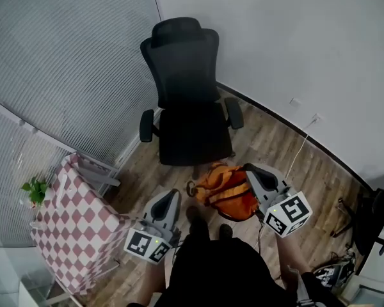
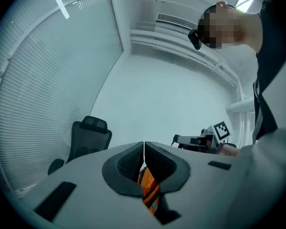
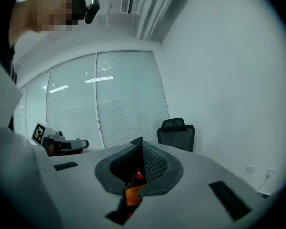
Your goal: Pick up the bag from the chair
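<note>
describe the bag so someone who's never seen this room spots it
Find the black office chair by the blinds. In front of it, the bag is held between the left gripper and right gripper. It is the only bright orange thing there.

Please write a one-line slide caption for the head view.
The left gripper and right gripper hold an orange bag over the wooden floor, in front of a black office chair.
</note>
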The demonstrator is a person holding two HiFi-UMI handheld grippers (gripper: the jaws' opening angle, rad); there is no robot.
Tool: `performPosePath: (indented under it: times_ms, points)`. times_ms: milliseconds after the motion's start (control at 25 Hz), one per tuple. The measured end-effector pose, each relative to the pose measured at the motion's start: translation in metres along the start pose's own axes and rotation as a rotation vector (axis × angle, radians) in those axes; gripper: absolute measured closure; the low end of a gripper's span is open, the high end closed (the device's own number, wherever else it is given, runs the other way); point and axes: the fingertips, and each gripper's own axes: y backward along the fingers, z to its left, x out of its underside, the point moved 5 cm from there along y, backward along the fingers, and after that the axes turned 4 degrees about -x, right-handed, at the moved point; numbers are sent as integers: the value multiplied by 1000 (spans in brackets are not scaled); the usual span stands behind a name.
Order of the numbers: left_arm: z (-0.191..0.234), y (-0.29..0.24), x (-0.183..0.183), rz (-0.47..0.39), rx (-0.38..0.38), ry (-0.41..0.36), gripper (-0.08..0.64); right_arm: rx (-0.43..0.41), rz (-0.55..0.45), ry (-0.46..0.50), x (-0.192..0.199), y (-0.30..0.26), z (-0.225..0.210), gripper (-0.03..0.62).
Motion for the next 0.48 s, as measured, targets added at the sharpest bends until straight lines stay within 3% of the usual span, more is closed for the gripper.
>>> performPosePath:
  times_ms: [480]
  points:
    - [-86,30,23,-13,-60,-17,524,-95,-92,7,-10,92,8,569]
